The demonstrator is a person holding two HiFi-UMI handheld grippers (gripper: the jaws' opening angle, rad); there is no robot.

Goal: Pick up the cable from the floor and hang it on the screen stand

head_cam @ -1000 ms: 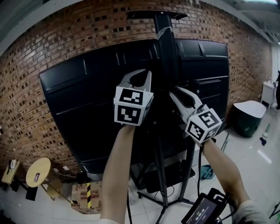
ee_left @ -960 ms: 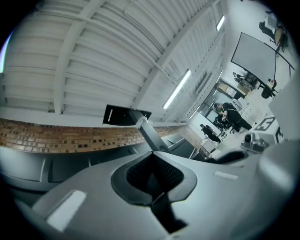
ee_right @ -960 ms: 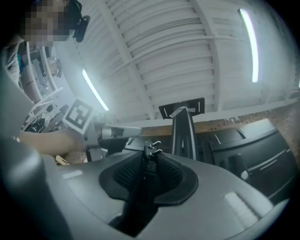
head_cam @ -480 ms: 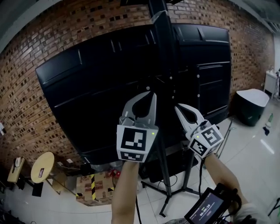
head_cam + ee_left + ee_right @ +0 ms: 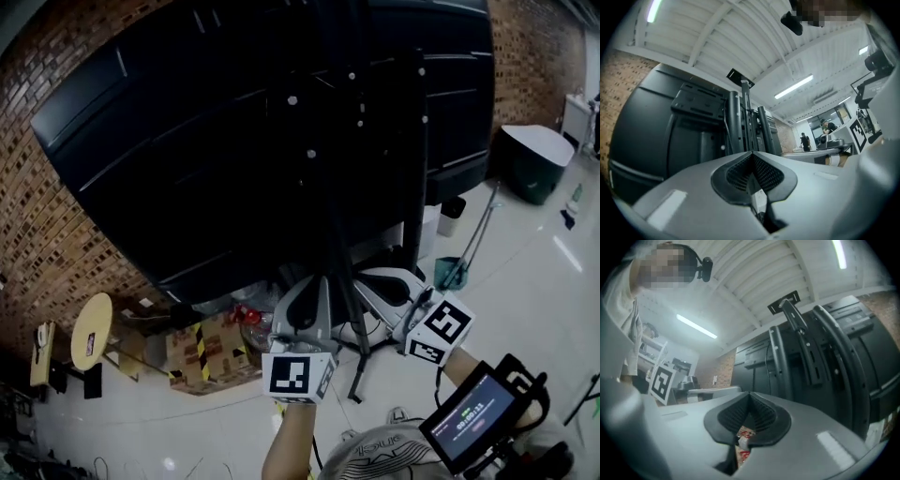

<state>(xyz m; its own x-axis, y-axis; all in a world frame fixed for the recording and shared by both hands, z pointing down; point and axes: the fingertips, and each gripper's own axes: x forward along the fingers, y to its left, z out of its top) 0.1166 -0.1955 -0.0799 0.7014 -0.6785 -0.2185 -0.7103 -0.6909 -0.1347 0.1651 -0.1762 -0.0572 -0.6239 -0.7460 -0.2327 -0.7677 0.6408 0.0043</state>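
The screen was cut off by the head view's top edge; the clutter beneath was too dim to be identified.

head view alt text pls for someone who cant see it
The left gripper and right gripper, both shut and empty, sit low in frame before the black back of a large screen on its stand. A brick wall is behind, and a cardboard box with yellow-black tape sits on the white floor.
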